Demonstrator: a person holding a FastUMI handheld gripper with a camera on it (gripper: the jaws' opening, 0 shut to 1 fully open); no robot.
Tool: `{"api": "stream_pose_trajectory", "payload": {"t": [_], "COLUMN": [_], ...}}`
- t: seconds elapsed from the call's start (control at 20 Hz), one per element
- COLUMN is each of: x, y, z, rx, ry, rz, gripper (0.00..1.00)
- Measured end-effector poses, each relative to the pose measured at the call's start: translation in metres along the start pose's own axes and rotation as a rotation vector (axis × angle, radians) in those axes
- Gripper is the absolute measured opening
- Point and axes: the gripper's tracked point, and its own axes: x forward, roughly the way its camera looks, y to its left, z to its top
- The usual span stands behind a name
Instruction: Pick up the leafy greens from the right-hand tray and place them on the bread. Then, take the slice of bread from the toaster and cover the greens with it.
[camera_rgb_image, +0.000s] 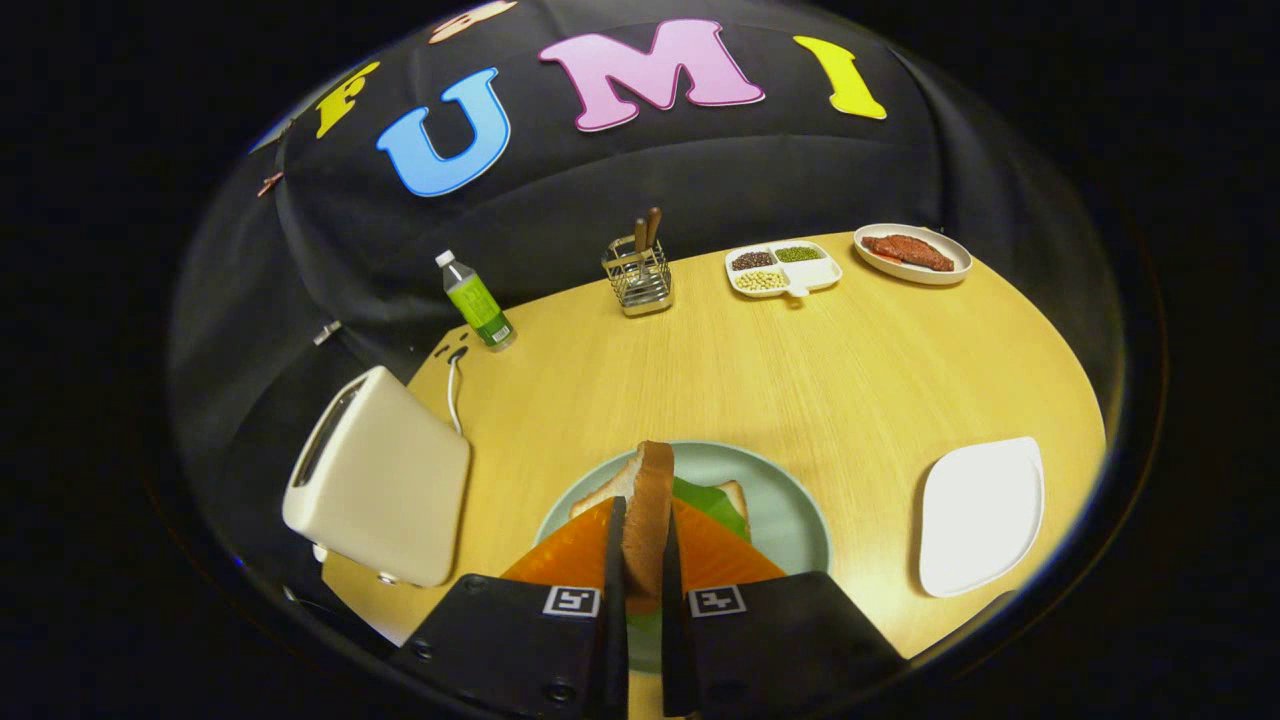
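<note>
Bread slice (648, 510) upright between claw (644, 545) fingers

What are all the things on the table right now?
Bread slice: one, brown crust, on edge between the jaws.
Lower bread: one, pale, on plate.
Greens: green, on lower bread.
Plate: one, pale green, ahead of jaws.
Toaster: one, cream, beside plate.
Bottle: one, green.
Utensil holder: one, wire.
Divided tray: one, white, beans inside.
Meat dish: one, white.
White tray: one.
Gripper: jaws shut on bread slice.
</note>
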Motion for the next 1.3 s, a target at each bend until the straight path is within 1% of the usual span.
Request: {"api": "stream_pose_trajectory", "payload": {"t": [0.1,0.2,0.3,0.45,0.55,0.6,0.65,0.7,0.75,0.8,0.85,0.95,1.1,1.3], "x": [0.008,0.013,0.015,0.017,0.016,0.014,0.013,0.013,0.013,0.012,0.011,0.009,0.005,-0.011], "y": [-0.012,-0.020,-0.025,-0.032,-0.038,-0.037,-0.039,-0.041,-0.043,-0.046,-0.047,-0.047,-0.048,-0.043], "z": [-0.012,-0.013,-0.013,-0.016,-0.022,-0.022,-0.019,-0.018,-0.019,-0.018,-0.017,-0.014,-0.010,0.016], "rx": [-0.040,-0.046,-0.045,-0.043,-0.068,-0.076,-0.086,-0.093,-0.097,-0.102,-0.106,-0.115,-0.125,-0.111], "ry": [0.031,0.034,0.033,0.046,0.066,0.063,0.052,0.046,0.047,0.047,0.043,0.036,0.031,-0.018], "rz": [-0.018,-0.027,-0.036,-0.058,-0.074,-0.069,-0.076,-0.081,-0.085,-0.090,-0.095,-0.095,-0.092,-0.074], "gripper": [0.18,0.23,0.32,0.53,0.69,0.75,0.79,0.80,0.86,0.90,0.97,0.99,0.99,0.99]}}
